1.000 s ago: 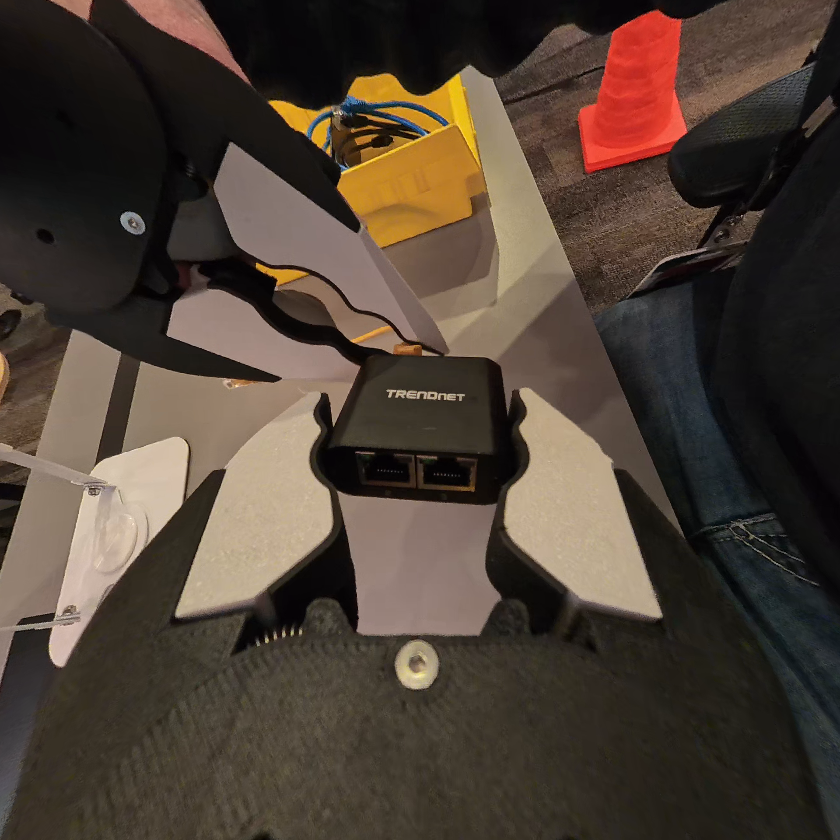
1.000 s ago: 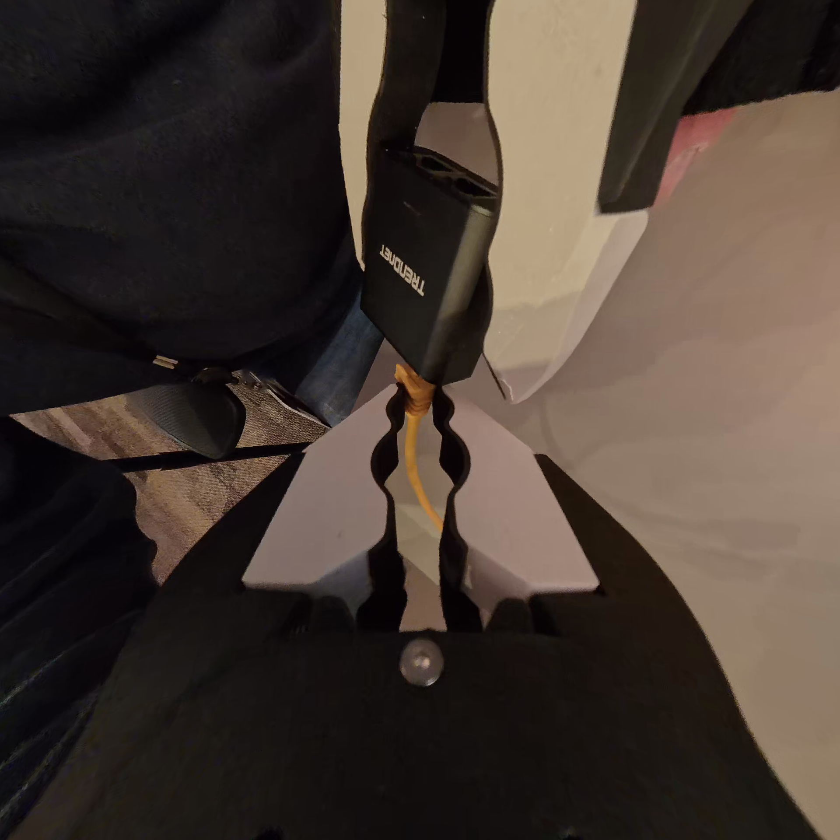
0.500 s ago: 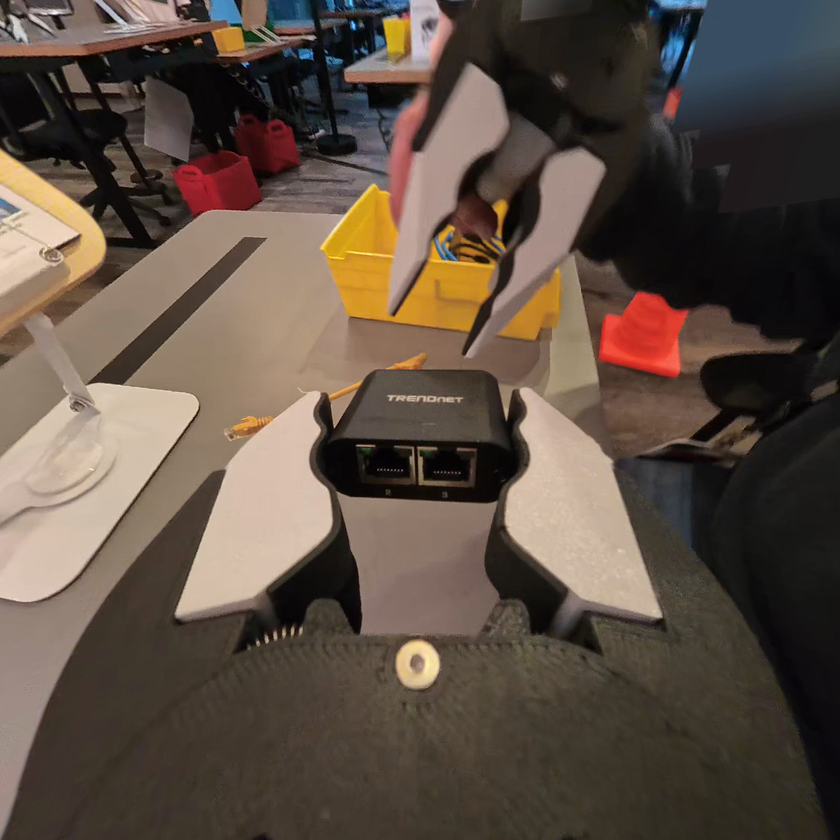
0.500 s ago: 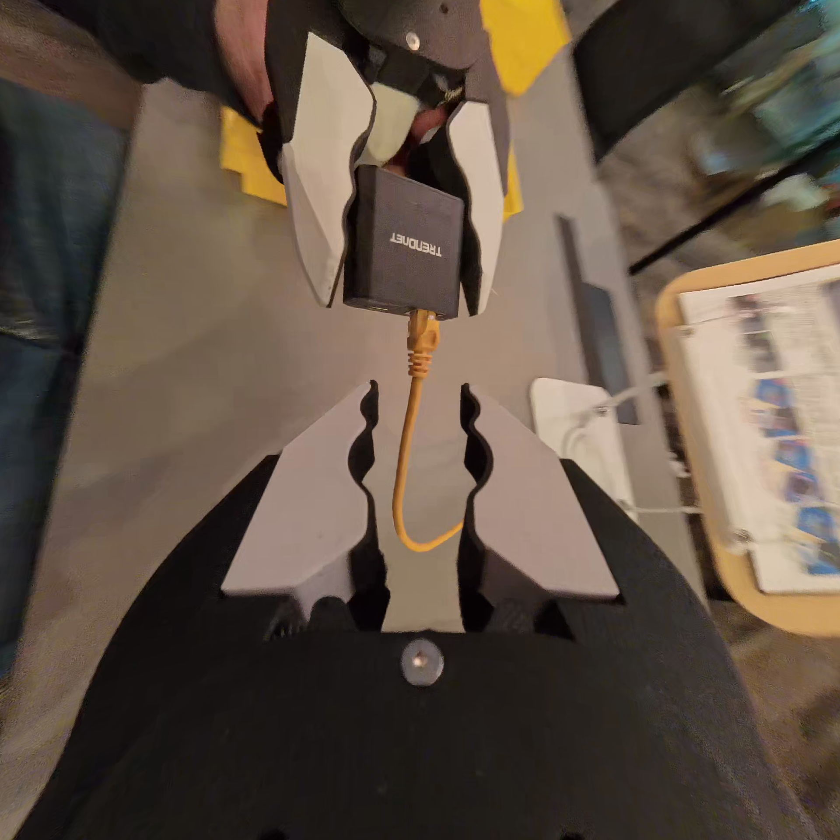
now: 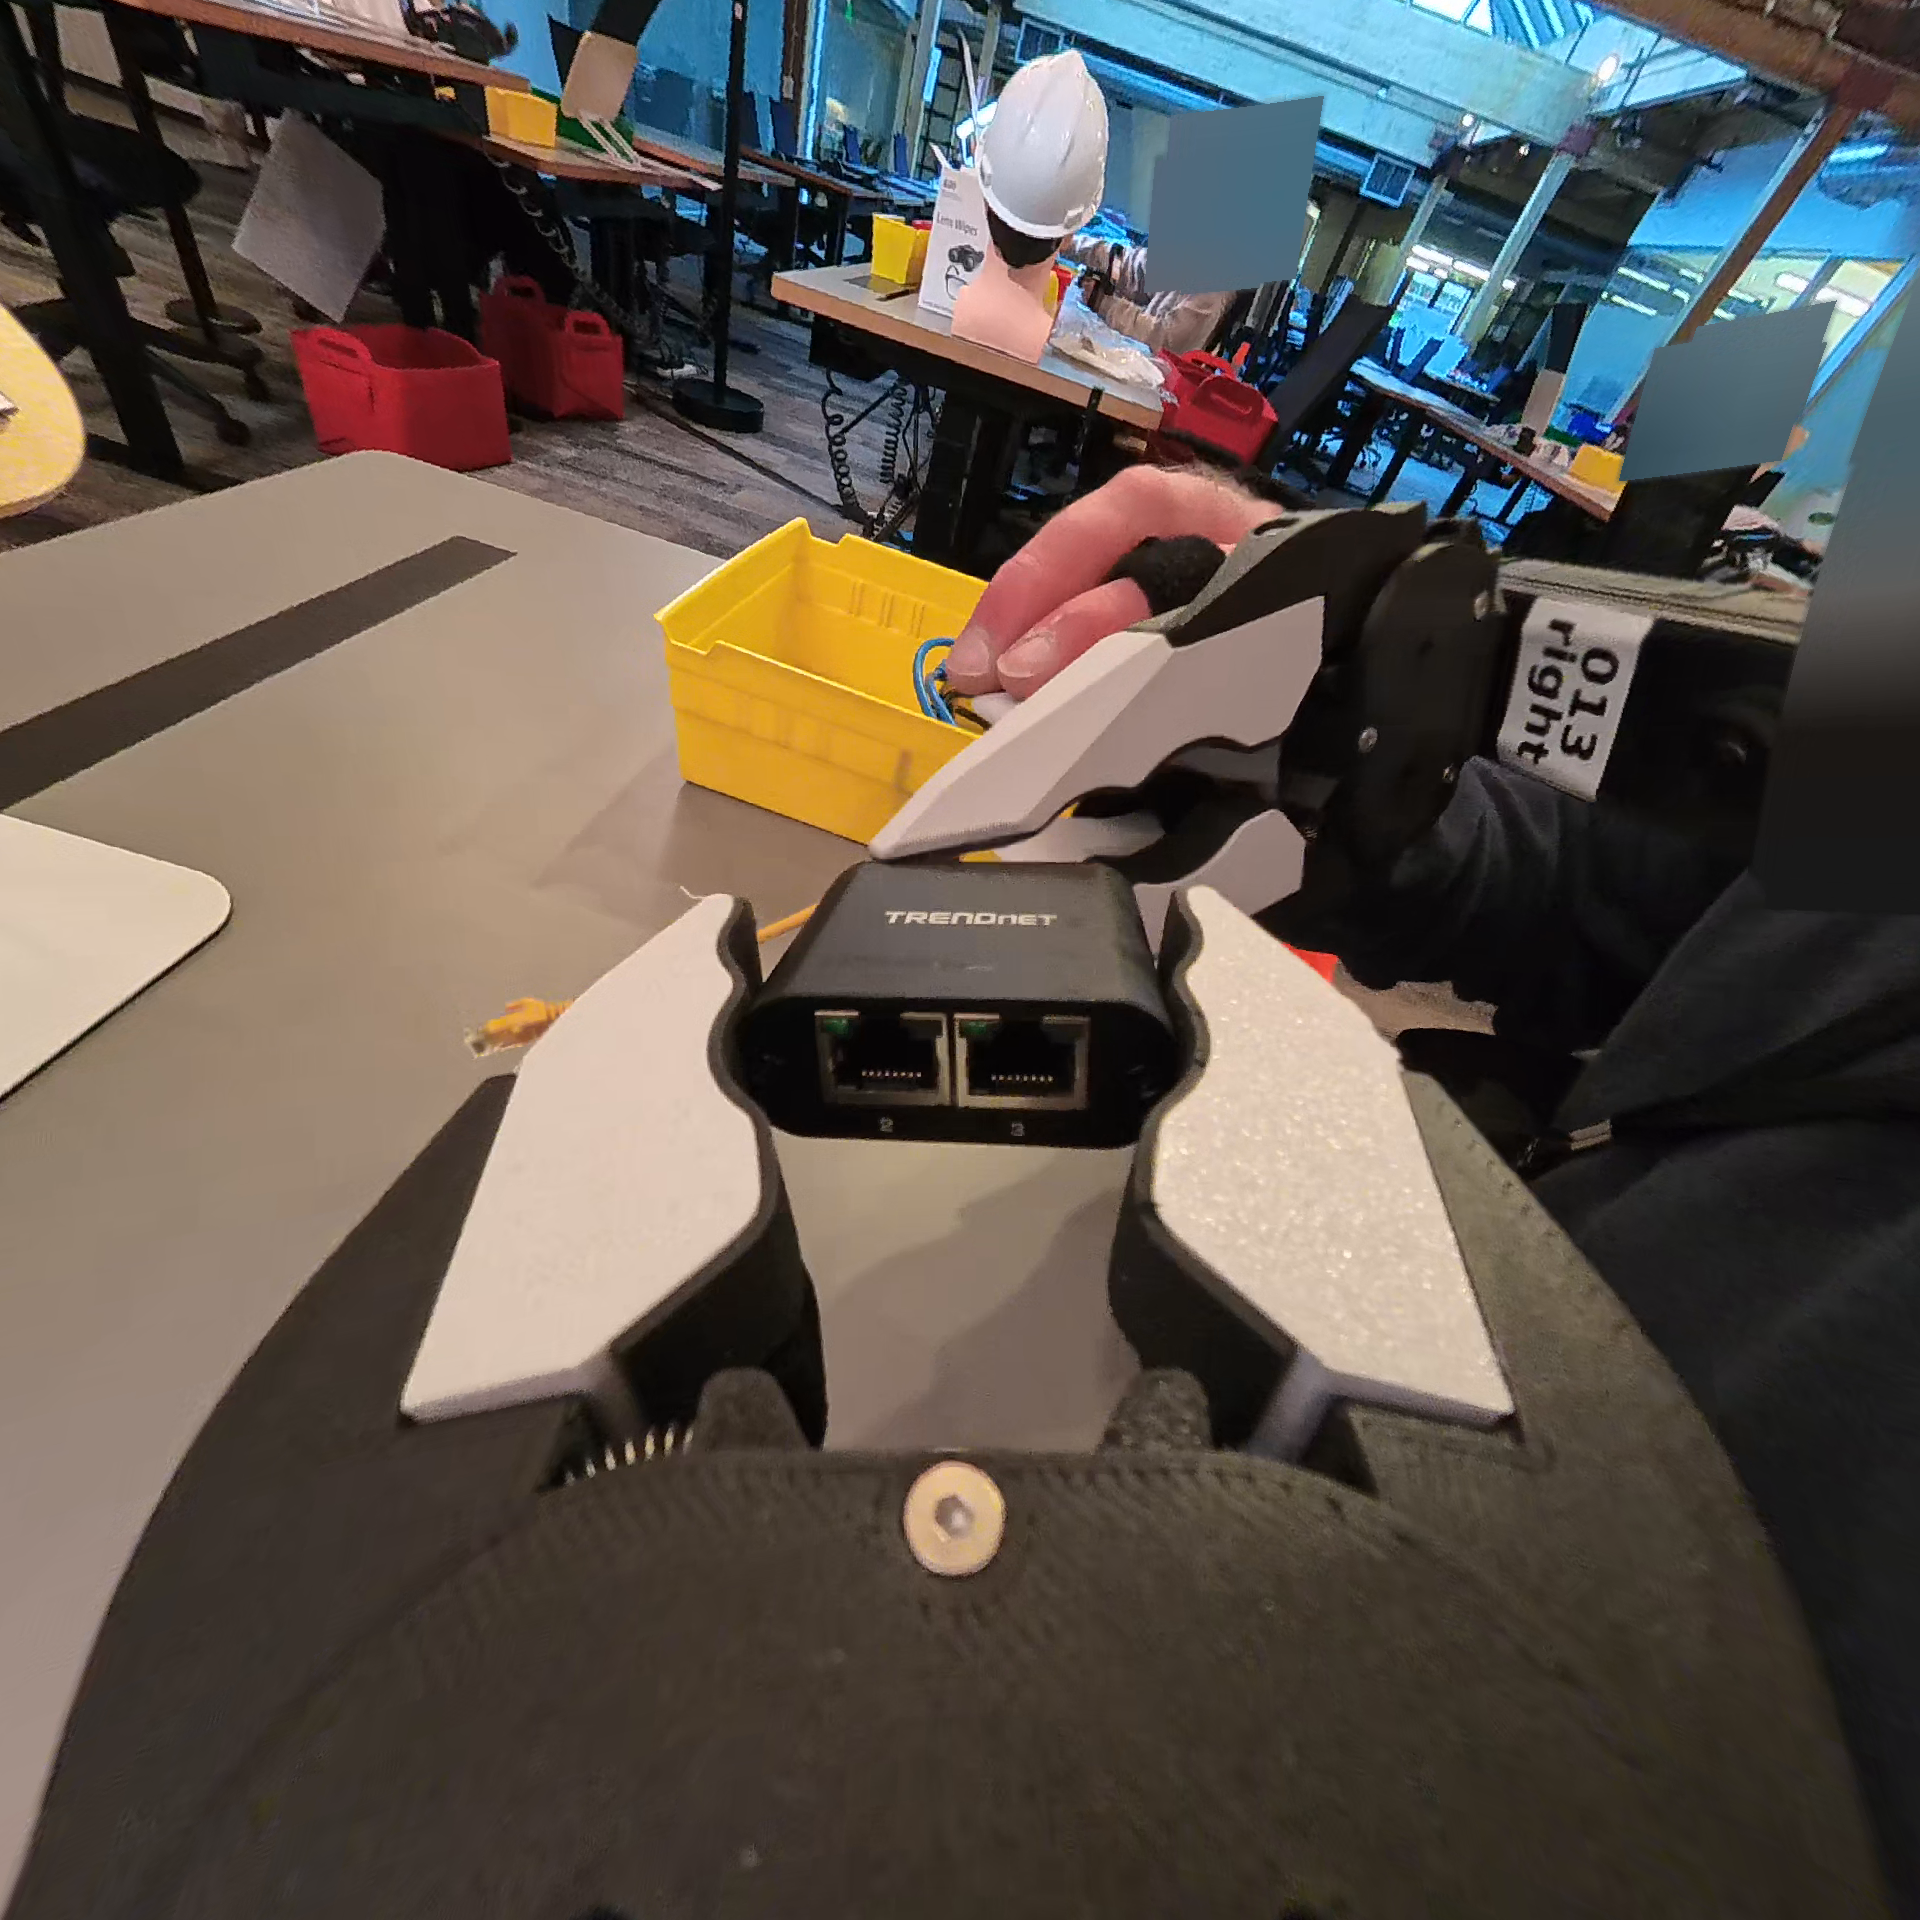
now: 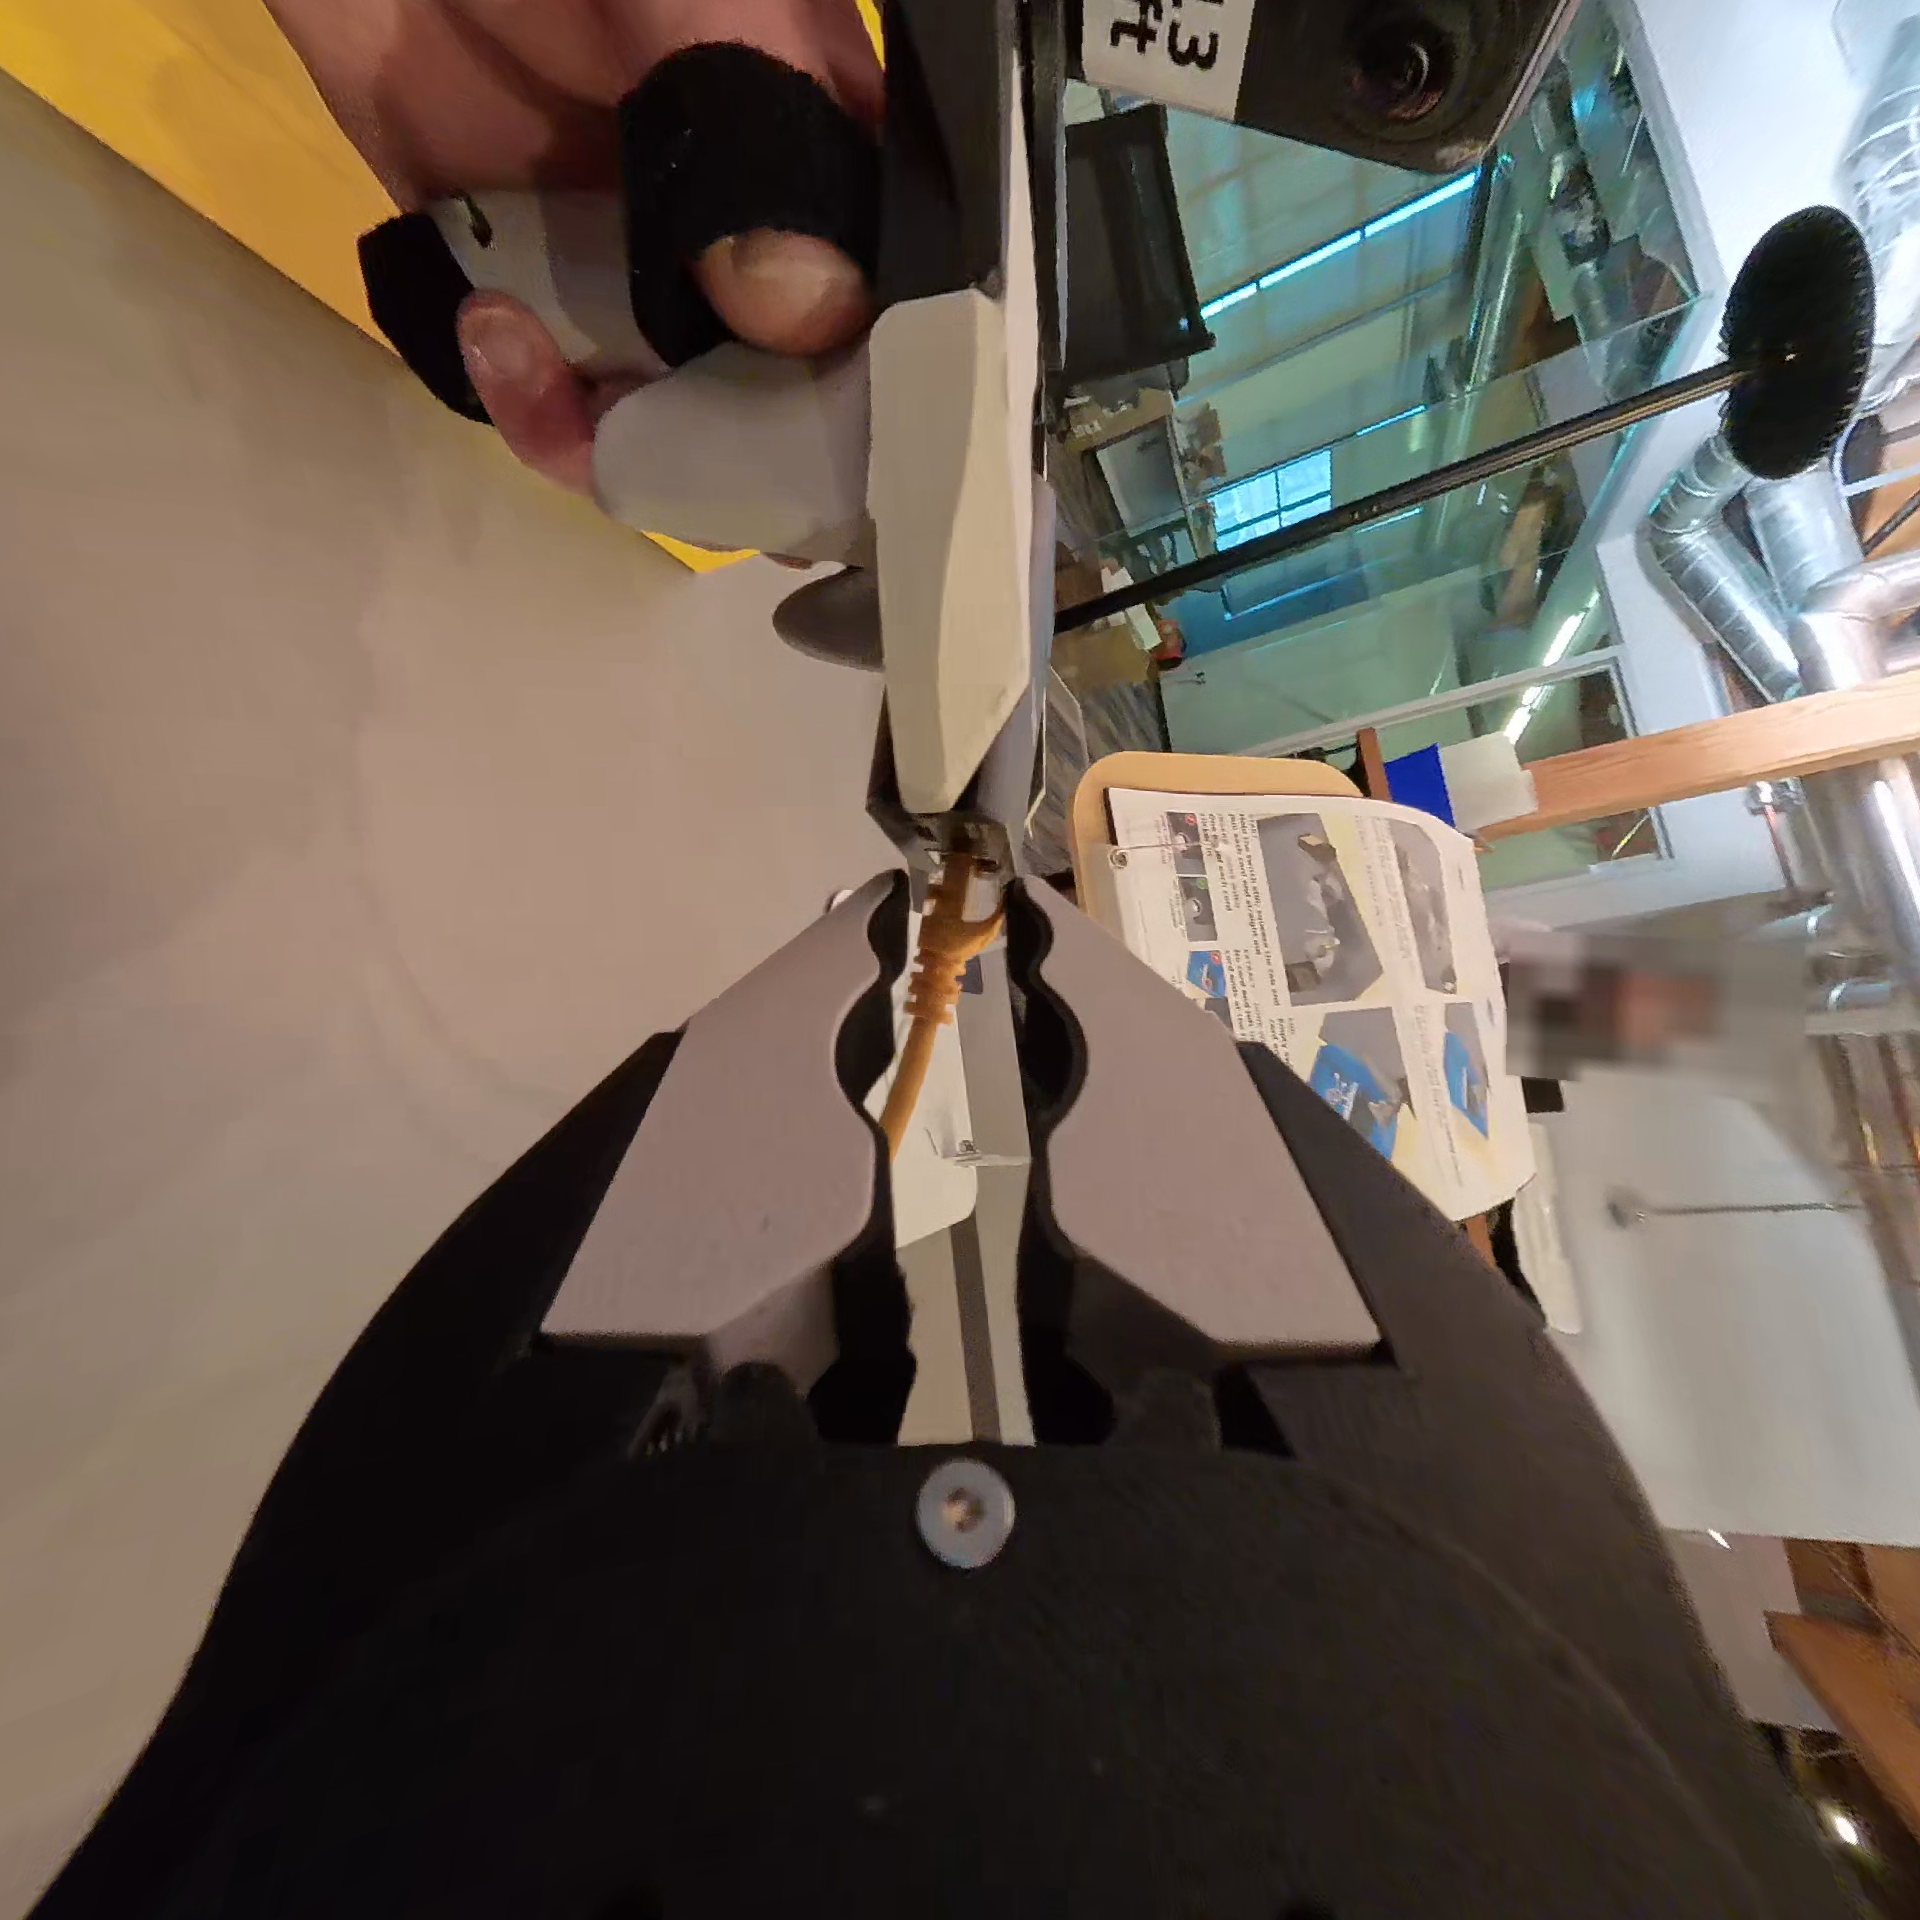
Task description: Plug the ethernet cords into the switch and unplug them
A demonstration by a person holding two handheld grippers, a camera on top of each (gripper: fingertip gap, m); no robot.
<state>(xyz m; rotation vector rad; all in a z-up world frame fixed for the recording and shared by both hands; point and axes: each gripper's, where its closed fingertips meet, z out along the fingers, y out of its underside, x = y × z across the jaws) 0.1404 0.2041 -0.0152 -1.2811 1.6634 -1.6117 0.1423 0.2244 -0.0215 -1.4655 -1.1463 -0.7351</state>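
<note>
My left gripper (image 5: pixel 956 914) is shut on the black switch (image 5: pixel 956 997) and holds it just above the grey table (image 5: pixel 364 831). Two empty ports face the camera. An orange plug (image 6: pixel 951 935) sits in the switch's far end (image 6: pixel 935 826). Its orange cord (image 6: pixel 909 1070) runs back between my right gripper's fingers. My right gripper (image 6: pixel 956 899) is turned on its side behind the switch, with its fingertips closed in on the plug. Its upper finger (image 5: pixel 1101 717) shows in the left wrist view. The cord's free orange end (image 5: pixel 514 1023) lies on the table to the left.
A yellow bin (image 5: pixel 790 717) holding blue cords (image 5: pixel 930 675) stands on the table behind the switch. A white stand base (image 5: pixel 83 935) lies at the left. A wooden board with a printed sheet (image 6: pixel 1320 956) stands beyond. The table's right edge is near a person's dark sleeve (image 5: pixel 1558 883). Less than 4 cm separates the two grippers' tips.
My right gripper let go of the plug, swung up and away, then turned on its side, came back behind the switch and narrowed around the plug. The left gripper kept hold and tilted level.
</note>
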